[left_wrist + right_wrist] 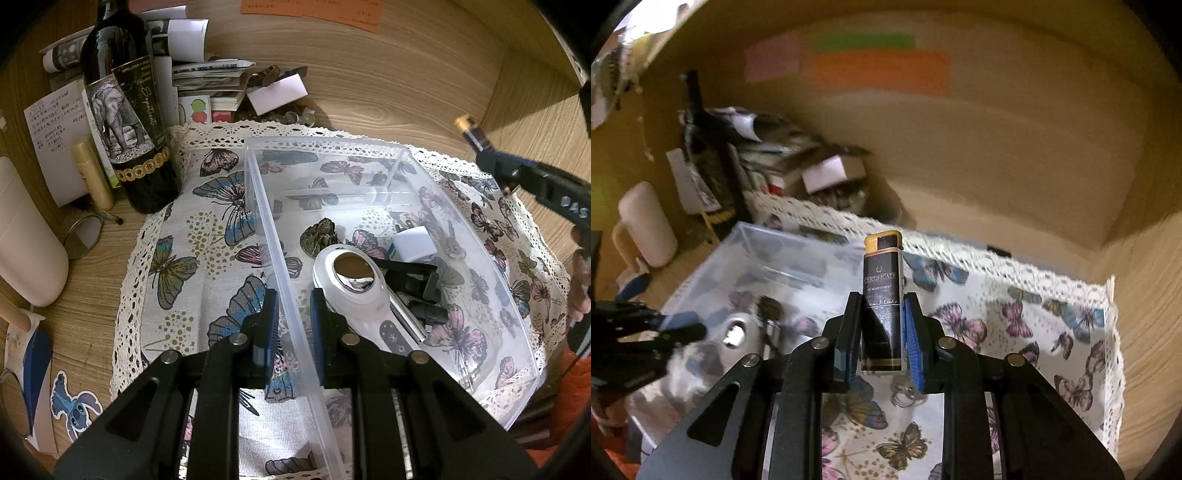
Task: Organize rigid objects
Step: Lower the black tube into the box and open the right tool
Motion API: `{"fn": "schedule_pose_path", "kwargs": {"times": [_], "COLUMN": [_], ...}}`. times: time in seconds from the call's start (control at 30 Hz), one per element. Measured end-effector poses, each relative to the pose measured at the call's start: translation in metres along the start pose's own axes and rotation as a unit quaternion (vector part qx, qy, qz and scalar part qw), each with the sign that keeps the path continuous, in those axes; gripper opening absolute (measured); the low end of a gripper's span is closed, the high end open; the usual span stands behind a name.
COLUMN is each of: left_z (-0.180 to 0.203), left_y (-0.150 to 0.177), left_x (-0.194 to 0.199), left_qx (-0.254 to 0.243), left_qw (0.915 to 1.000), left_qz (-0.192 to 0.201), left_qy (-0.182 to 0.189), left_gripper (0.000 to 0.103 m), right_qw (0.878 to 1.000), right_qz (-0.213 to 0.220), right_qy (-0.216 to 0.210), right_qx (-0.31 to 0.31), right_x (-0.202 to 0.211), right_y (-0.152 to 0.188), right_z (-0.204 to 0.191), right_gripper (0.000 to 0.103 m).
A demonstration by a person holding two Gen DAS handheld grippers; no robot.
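Right wrist view: the right gripper (881, 332) pinches a black-and-gold lighter (881, 295) upright between its blue-padded jaws, the gold cap standing clear above the fingertips and the printed label facing the camera. It hangs over the butterfly-print cloth (1015, 317), whose lace edge runs along the wooden back wall; the cloth's right half lies bare up to its corner. A loose metal key ring (905, 395) rests on the cloth just under the lighter.

From the left wrist view, the left gripper (291, 328) straddles the near long wall of a clear plastic bin (280, 266), its jaws spread on either side of that thin wall, whether touching it cannot be told. Inside the bin, toward its near end, lie a white handheld device with a round metal head (354, 284), a white charger plug (413, 243), black plastic clips (424, 291) and a dark ridged pinecone (319, 234); the far end behind a divider is bare. A dark wine bottle with an elephant label (125, 122) stands at the cloth's far left corner, beside stacked papers (207, 85).
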State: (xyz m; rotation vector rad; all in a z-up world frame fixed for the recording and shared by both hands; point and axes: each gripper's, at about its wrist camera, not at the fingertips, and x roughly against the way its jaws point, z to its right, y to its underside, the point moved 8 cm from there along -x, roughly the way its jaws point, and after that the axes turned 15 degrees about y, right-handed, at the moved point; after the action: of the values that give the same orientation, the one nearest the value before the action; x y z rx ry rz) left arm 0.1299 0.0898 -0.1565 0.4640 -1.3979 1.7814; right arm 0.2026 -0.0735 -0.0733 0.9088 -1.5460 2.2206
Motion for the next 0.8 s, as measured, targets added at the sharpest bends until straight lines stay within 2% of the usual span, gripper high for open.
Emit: {"fn": "schedule_pose_path", "kwargs": {"times": [0.2, 0.43, 0.8], "left_z": [0.0, 0.001, 0.001], "left_y": [0.0, 0.001, 0.002], "left_x": [0.0, 0.001, 0.002], "left_qx": [0.0, -0.002, -0.002], "left_qw": [1.0, 1.0, 1.0], "left_qz": [0.0, 0.002, 0.002], "left_qy": [0.0, 0.002, 0.002], "left_gripper": [0.017, 0.017, 0.016], "right_qw": [0.999, 0.997, 0.992], "right_qz": [0.025, 0.017, -0.05], "right_qy": [-0.021, -0.043, -0.067], "right_qx": [0.021, 0.056, 0.097], "right_x": [0.018, 0.013, -0.019], "right_y": [-0.01, -0.004, 0.024], "right_z": [-0.022, -0.054, -0.083], "right_gripper": [0.02, 0.02, 0.02]}}
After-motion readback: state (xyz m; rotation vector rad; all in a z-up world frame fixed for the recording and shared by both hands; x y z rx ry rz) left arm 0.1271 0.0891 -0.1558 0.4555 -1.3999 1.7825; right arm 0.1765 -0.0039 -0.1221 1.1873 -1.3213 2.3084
